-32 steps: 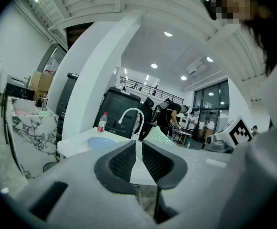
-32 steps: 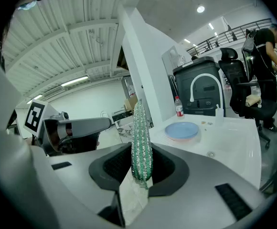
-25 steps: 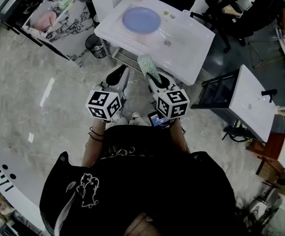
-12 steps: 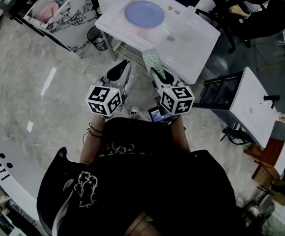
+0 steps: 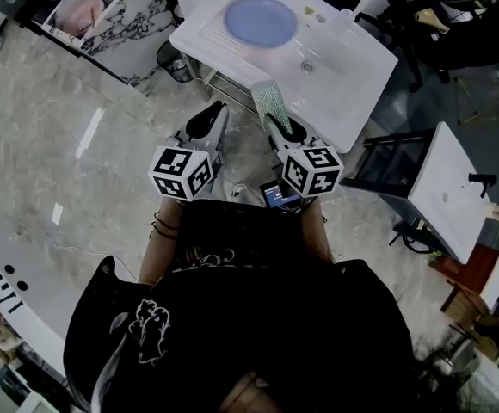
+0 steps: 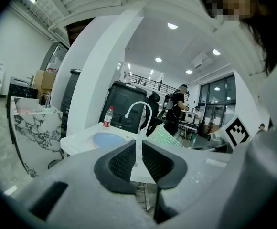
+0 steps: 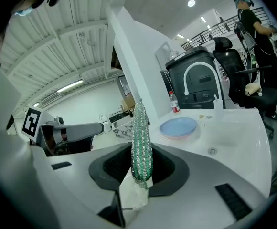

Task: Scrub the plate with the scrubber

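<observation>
Right gripper (image 7: pixel 141 165) clamped on green scrubber (image 7: pixel 141 132), left gripper (image 6: pixel 139 157) closed, empty, blue plate (image 5: pixel 261 19) on sink (image 5: pixel 353 93), red-label bottle (image 7: pixel 175 102) at sink's back edge (print illegible)

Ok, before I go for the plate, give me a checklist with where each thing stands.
1. Scrubber clamped in right gripper: ok.
2. Left gripper free: ok, shut with nothing between its fingers.
3. Plate lying flat on the sink, nothing on it: ok.
4. Scrubber touching plate: not ok, well apart.
5. Bottle clear of the plate: ok, stands behind it.
6. Plate wet or soapy: cannot tell.
</observation>
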The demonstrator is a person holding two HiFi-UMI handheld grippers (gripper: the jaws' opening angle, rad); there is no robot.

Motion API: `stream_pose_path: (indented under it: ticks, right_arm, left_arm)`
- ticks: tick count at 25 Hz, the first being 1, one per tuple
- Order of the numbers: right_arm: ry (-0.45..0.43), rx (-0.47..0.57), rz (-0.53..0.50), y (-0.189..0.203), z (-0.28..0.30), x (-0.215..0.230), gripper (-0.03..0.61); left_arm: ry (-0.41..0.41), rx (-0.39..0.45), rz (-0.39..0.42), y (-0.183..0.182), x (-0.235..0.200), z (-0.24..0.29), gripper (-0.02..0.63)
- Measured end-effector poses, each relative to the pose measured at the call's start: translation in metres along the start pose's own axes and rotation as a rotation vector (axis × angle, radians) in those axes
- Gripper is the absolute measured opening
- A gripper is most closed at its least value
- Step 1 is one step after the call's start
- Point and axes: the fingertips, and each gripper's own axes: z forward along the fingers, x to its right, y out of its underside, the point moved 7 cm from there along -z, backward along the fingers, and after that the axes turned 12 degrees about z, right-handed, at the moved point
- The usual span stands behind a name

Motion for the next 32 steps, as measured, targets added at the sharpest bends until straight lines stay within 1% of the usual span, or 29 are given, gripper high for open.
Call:
stream_pose_path:
  ticks: [4,8,12,15,23,28,32]
  right_arm:
    - [0.033,0.012,0.009,-0.011,0.023,0.01,0.094]
    - [0.076,0.021,0.007,-0.031,0.056,0.015,0.094]
    - [0.115,0.032,0.01,-0.056,0.096,0.016,0.094]
    - [0.138,0.028,0.007,-0.071,0.128,0.012,0.094]
    - [0.211,0.026,0.016,-0.097,0.198,0.005,0.094]
    - [0.277,0.051,0.034,-0.108,0.214,0.01,0.094]
    - [0.336,0.053,0.05,-0.109,0.212,0.016,0.094]
  left_arm:
    - [0.041,-0.002,0.006,-0.001,-0.023,0.027,0.054]
    - [0.082,0.007,0.013,-0.011,-0.057,0.058,0.054]
    - [0.122,0.007,0.029,-0.025,-0.098,0.085,0.054]
    - [0.135,-0.004,0.039,-0.032,-0.135,0.102,0.054]
    - [0.199,-0.037,0.019,-0.038,-0.212,0.138,0.055]
    - [0.25,-0.063,0.004,-0.034,-0.239,0.158,0.057]
    - [0.282,-0.098,-0.02,-0.022,-0.246,0.169,0.061]
